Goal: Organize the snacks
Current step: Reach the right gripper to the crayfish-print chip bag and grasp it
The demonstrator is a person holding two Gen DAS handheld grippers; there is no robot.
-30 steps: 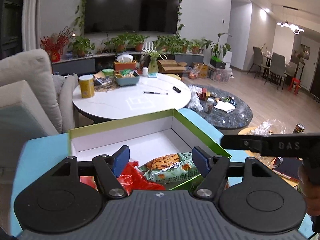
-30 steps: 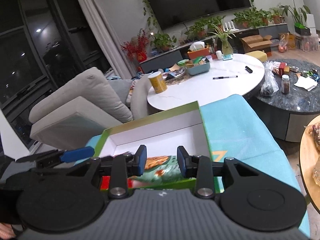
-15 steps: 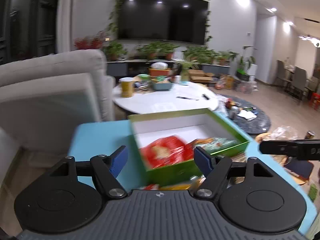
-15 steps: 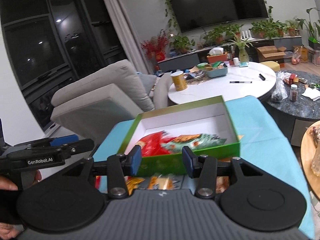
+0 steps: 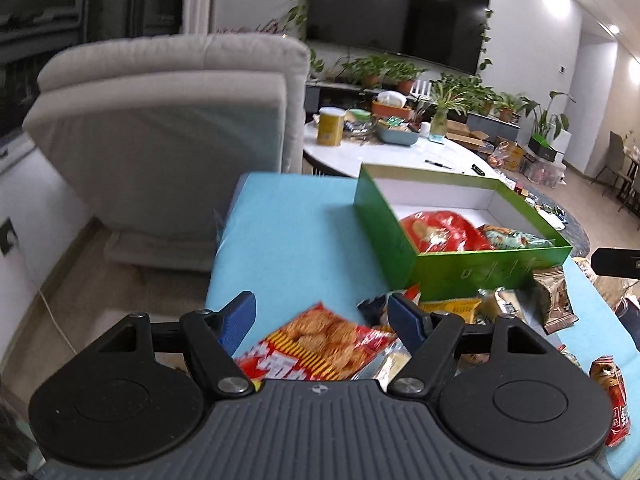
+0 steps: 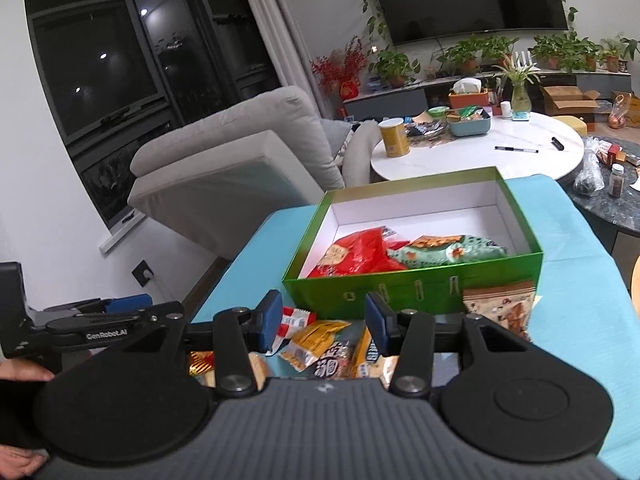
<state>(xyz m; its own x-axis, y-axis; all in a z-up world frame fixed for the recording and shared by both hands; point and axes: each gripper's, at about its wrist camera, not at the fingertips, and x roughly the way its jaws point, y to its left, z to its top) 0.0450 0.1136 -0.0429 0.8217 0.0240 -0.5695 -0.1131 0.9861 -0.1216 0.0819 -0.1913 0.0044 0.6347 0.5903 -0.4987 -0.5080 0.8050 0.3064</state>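
A green box (image 5: 460,276) (image 6: 416,292) stands open on the light-blue table top. In it lie a red bag (image 5: 436,228) (image 6: 352,256) and a pale green bag (image 5: 516,238) (image 6: 448,252). Several loose snack packets lie in front of the box. My left gripper (image 5: 322,316) is open, with a red cracker bag (image 5: 320,344) lying flat below its jaws, untouched. My right gripper (image 6: 325,320) is open above a yellow packet (image 6: 316,340), with nothing held. A brown packet (image 5: 554,300) (image 6: 500,308) leans at the box's front right.
A grey armchair (image 5: 168,128) (image 6: 240,152) stands beyond the table's left edge. Behind the box is a white round table (image 6: 480,156) with a yellow can (image 6: 394,136), and a dark round table (image 6: 612,200) at the right. A person's hand (image 6: 24,372) holds the left gripper (image 6: 116,320).
Both grippers have drawn back from over the box, and the left one has swung to the left. The loose packets in front of the box have come into view under them.
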